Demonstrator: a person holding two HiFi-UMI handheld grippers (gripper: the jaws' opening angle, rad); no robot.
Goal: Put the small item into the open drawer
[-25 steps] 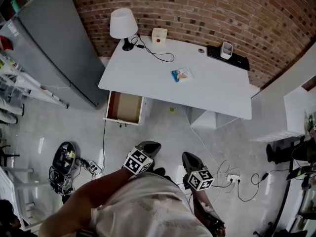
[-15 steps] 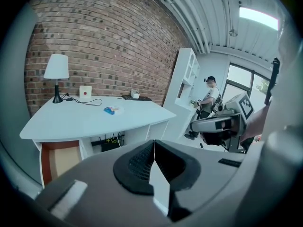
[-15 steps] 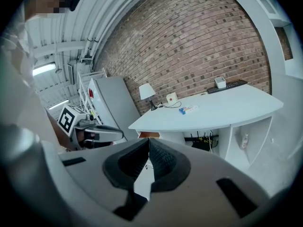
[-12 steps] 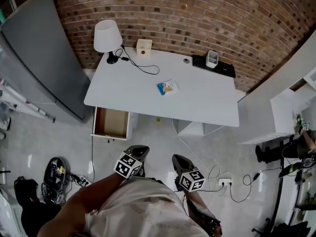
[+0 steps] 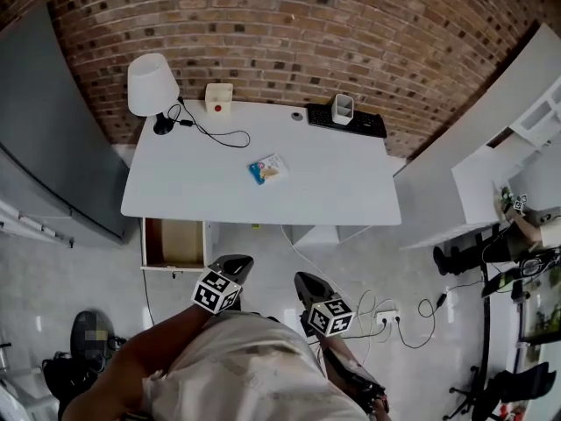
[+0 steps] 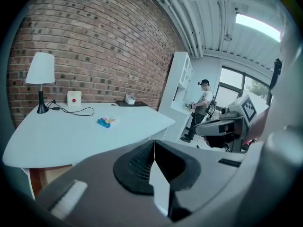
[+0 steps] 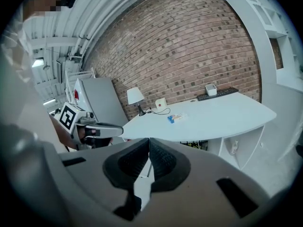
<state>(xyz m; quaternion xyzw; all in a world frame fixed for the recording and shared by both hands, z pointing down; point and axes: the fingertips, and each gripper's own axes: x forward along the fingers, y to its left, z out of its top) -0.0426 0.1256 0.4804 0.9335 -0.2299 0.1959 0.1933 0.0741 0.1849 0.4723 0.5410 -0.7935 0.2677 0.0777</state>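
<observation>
The small packet [image 5: 267, 168] lies mid-table [image 5: 193, 187], well apart from the open drawer [image 5: 173, 244] under its left end. The left gripper [image 5: 235, 265] and right gripper [image 5: 306, 281] hang short of the table, fingers pressed together and empty. I'd spread one gripper's fingers before reaching in.

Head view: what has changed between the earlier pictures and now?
The person has come nearer to the desk, carrying the left hand-held gripper and the right hand-held gripper towards the open drawer. Nothing was taken hold of or let go. Both stay shut and empty; the packet lies on the desk as before.
</observation>
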